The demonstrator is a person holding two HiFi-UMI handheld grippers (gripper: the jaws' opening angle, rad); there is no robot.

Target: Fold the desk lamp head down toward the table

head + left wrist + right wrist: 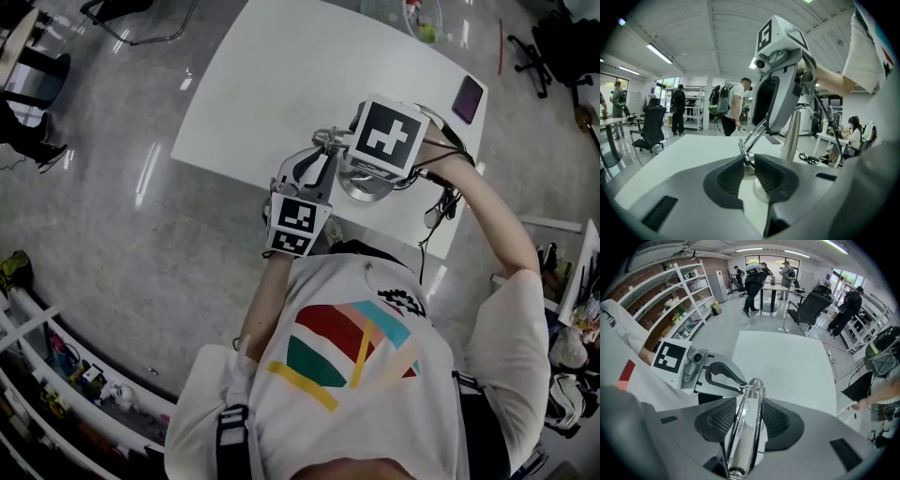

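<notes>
A chrome desk lamp stands near the front right of the white table (281,75), its round base (364,187) under my hands. In the right gripper view the lamp's shiny tube (749,427) runs up between the pads of my right gripper (746,416), which points steeply down and is shut on it. My left gripper (749,161) comes in almost level from the left and pinches the joint end (744,157) of the lamp's thin rods. Seen from above, the right gripper's marker cube (386,134) hides its jaws. The left gripper (319,161) reaches to the lamp.
A dark purple flat object (467,97) lies at the table's right edge. A black cable (439,202) hangs off the table by the lamp. A clear container (422,19) sits at the far edge. Office chairs, shelves and several people stand around the room.
</notes>
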